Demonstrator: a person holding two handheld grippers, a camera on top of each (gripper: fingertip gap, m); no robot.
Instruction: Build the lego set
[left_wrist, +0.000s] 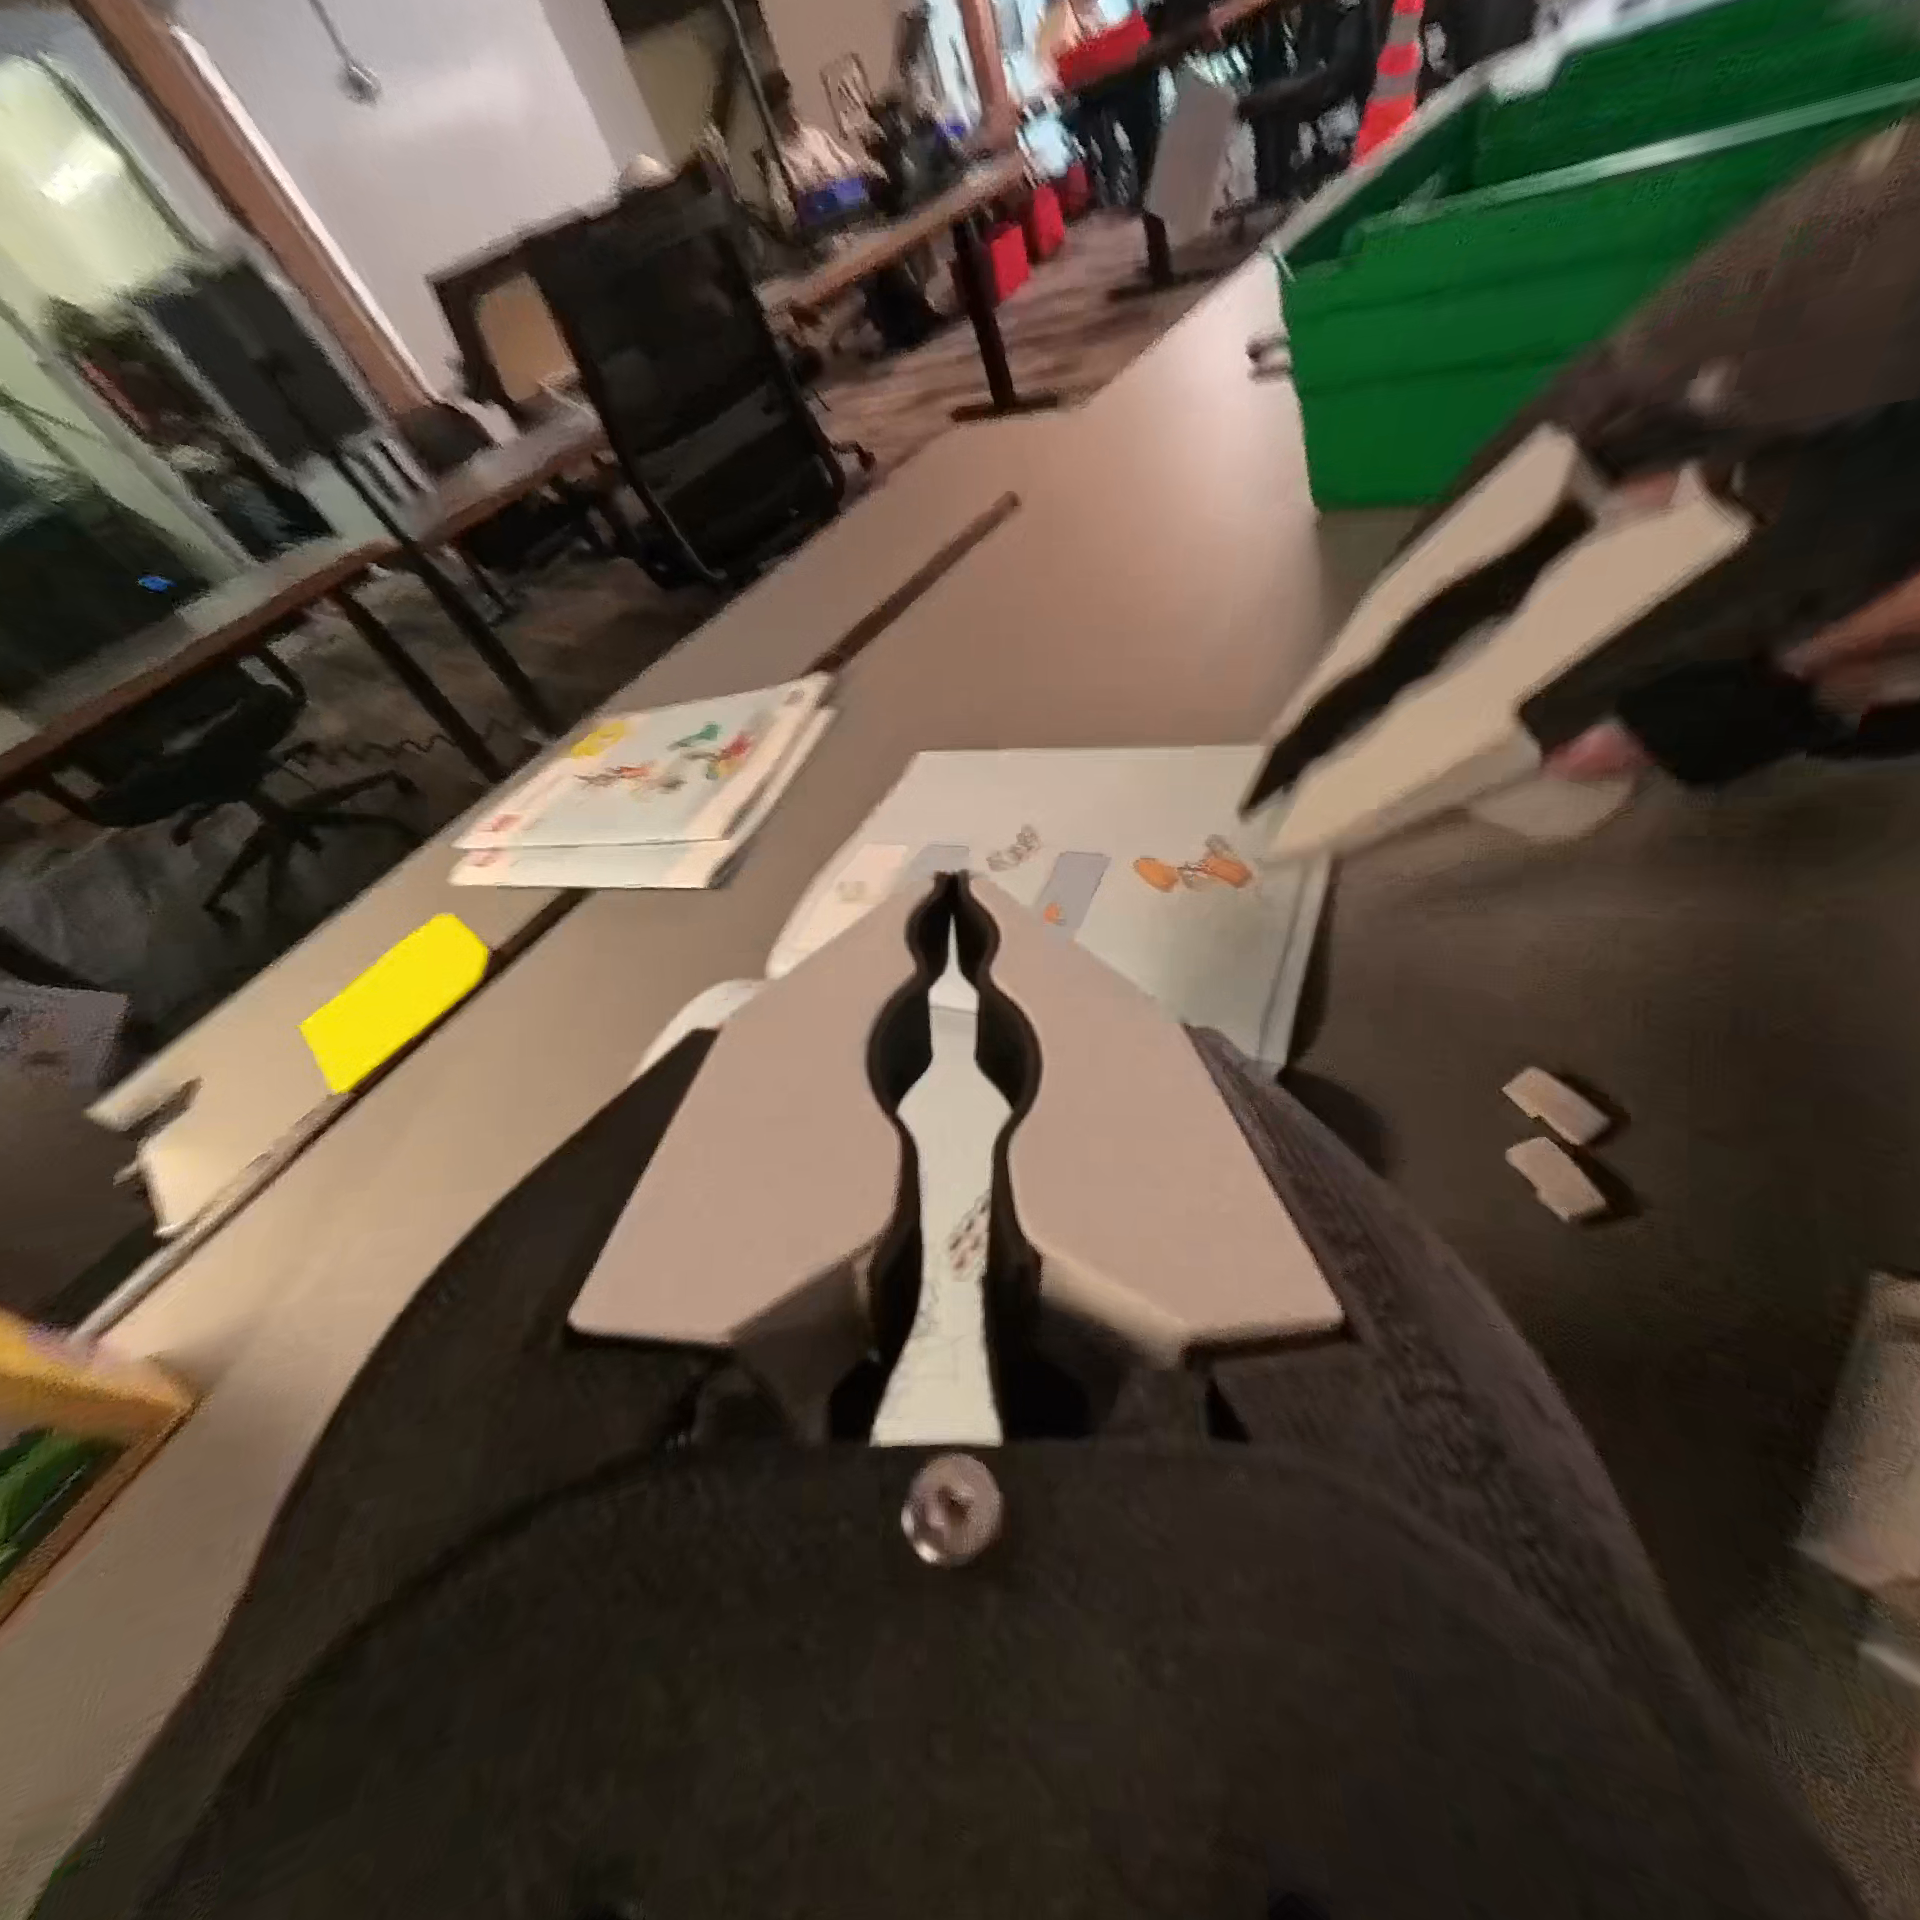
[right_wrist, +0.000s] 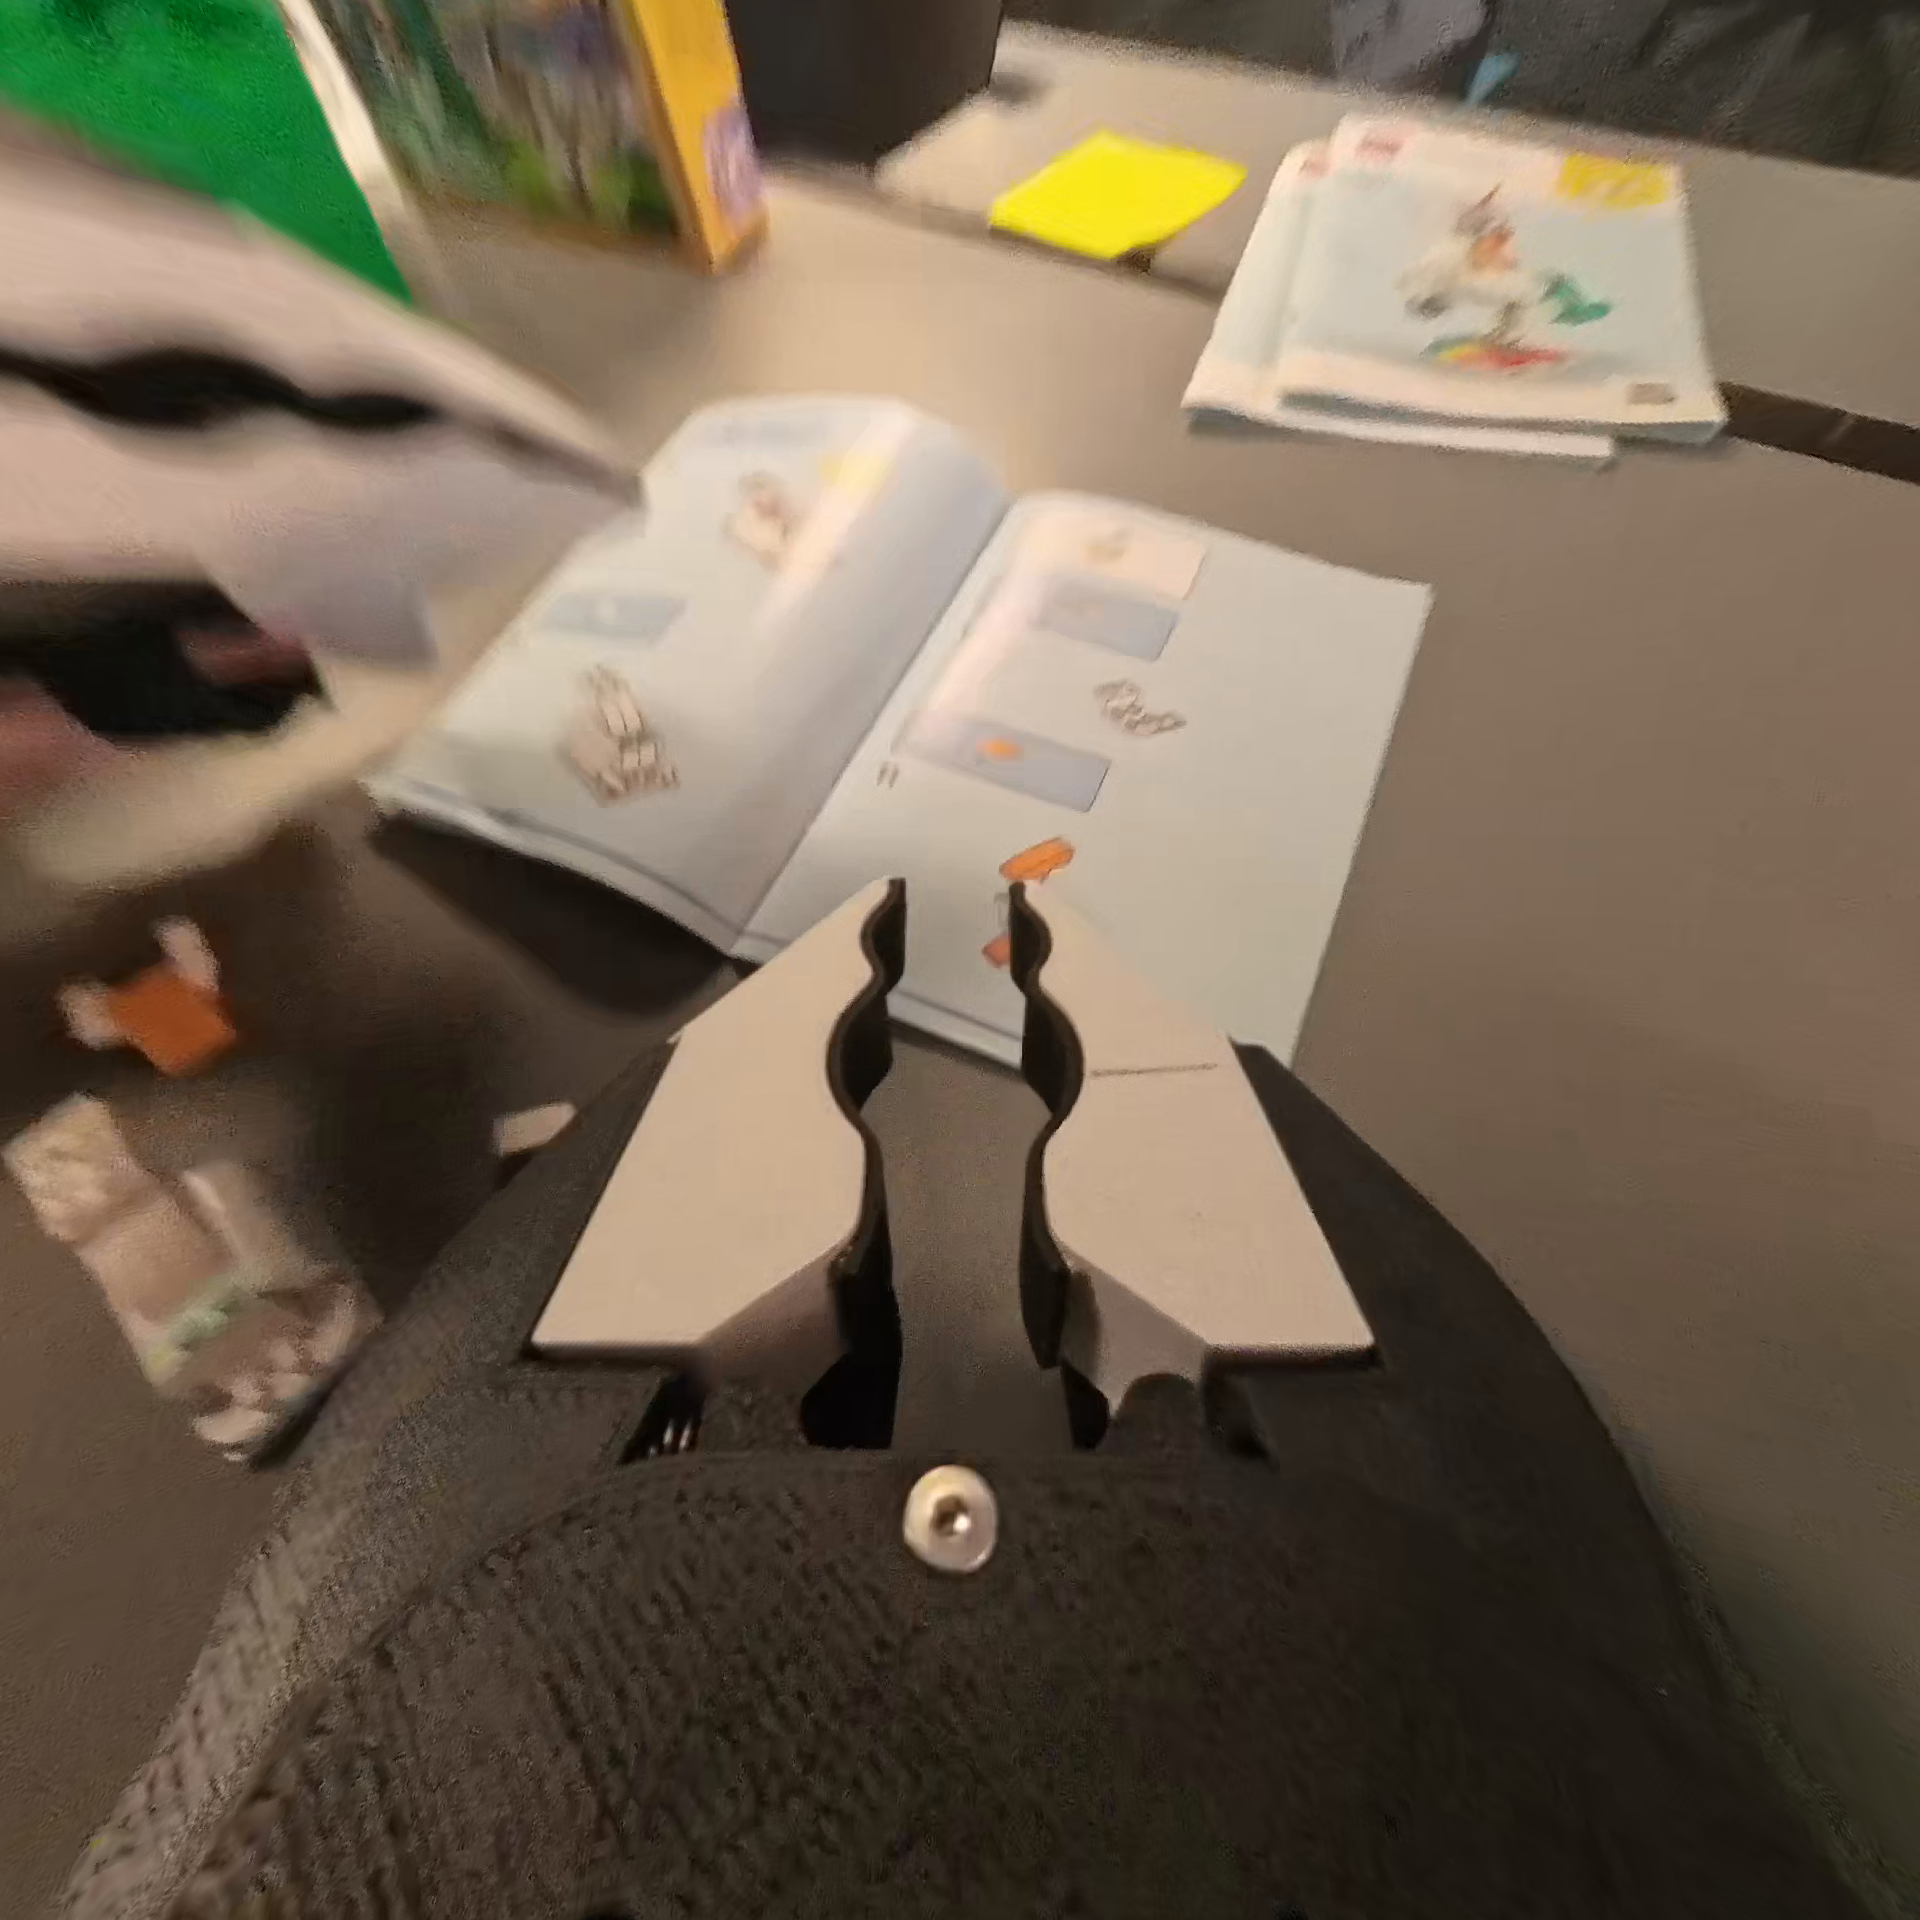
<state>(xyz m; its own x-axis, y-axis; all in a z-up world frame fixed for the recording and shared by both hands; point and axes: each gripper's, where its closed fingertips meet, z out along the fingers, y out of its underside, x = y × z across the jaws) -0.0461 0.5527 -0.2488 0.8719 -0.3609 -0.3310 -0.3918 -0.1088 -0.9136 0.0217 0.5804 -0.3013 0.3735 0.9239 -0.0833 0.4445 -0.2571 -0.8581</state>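
My left gripper (left_wrist: 954, 896) hangs over the open instruction booklet (left_wrist: 1143, 821); its tips meet and nothing shows between them. My right gripper (right_wrist: 956, 891) is open and empty, over the near edge of the same booklet (right_wrist: 1195, 675). Each gripper also shows blurred in the other's view: the right one (left_wrist: 1273, 821), the left one (right_wrist: 582, 457). A small orange and white lego assembly (right_wrist: 156, 1013) lies on the dark table left of the right gripper. Two small pale pieces (left_wrist: 1558, 1107) lie right of the left gripper. Another pale piece (right_wrist: 530, 1127) lies by the right gripper's left finger.
A stack of closed booklets (right_wrist: 1455, 301) and a yellow pad (right_wrist: 1117, 192) lie beyond the open booklet. A green bin (left_wrist: 1455, 312) and the set's box (right_wrist: 582, 114) stand at the table's sides. A clear bag of pieces (right_wrist: 197, 1278) lies near left. My right gripper's tips are some 10 cm from the pale piece (right_wrist: 530, 1127). It turns up in the left wrist view (left_wrist: 1539, 1188) as well.
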